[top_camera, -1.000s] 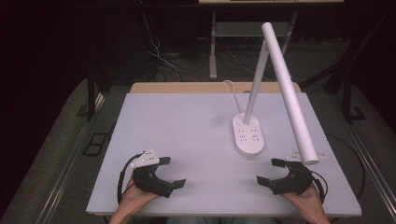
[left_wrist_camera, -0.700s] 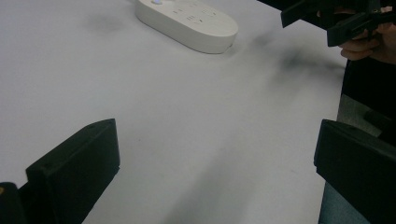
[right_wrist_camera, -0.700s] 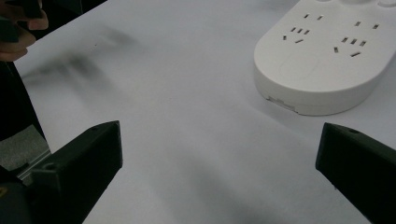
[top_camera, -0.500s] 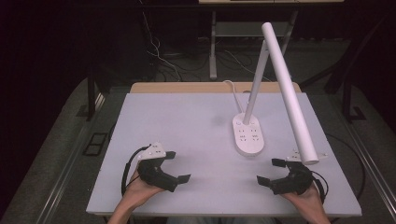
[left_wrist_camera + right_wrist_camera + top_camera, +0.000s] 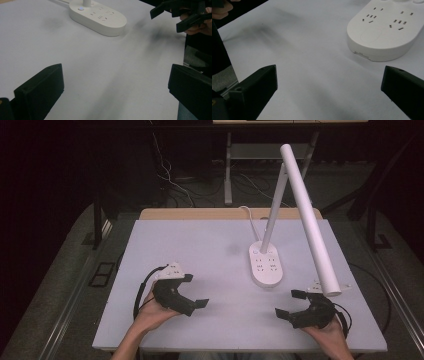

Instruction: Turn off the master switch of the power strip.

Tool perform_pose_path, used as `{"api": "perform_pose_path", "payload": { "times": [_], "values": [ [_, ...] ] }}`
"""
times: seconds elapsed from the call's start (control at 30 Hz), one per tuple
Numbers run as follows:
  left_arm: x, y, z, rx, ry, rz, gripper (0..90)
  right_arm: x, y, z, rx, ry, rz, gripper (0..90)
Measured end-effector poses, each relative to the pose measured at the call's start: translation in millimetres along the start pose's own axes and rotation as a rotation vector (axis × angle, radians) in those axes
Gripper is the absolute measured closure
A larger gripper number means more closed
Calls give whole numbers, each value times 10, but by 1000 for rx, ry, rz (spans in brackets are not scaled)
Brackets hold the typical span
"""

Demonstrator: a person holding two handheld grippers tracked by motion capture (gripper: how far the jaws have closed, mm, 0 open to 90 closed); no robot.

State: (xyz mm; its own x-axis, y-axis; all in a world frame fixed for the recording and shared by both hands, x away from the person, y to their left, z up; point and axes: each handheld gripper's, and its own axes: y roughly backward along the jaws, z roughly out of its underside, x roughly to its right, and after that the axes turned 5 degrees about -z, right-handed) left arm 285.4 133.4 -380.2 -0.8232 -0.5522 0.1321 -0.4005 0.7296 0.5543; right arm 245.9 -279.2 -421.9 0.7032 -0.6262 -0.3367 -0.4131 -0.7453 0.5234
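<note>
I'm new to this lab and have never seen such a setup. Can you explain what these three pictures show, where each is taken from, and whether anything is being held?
There is no robot here: a person holds a hand-held two-jaw tool in each hand. The high view looks down from above the person's side of the white table. There the left gripper is at the left and the right gripper at the right. Each of the other two pictures comes from a camera riding on one gripper; the black blocks at the bottom corners are that gripper's own jaws.

On the table stands a white desk lamp: its oval base has socket slots and a small button, a thin stem rises from it, and a long tube-shaped lamp head slants down over the right side. A white cable runs off the back.

Both grippers are open and hold nothing.
</note>
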Motion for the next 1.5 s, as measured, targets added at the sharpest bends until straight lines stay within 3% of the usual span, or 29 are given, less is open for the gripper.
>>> {"api": "perform_pose_path", "payload": {
  "times": [0.53, 0.9, 1.5],
  "values": [
    [-115, -36, -342, -55, -66, 1, 0, 2, -1, 3, -1, 3, 7, 0],
    [-190, -146, -539, -67, -96, 5, 0, -3, -4, 4, -8, 4, 8, 0],
    [-340, -383, -771, -81, -94, 15, 0, -8, 6, 3, -5, 3, 8, 0]
  ]
}}
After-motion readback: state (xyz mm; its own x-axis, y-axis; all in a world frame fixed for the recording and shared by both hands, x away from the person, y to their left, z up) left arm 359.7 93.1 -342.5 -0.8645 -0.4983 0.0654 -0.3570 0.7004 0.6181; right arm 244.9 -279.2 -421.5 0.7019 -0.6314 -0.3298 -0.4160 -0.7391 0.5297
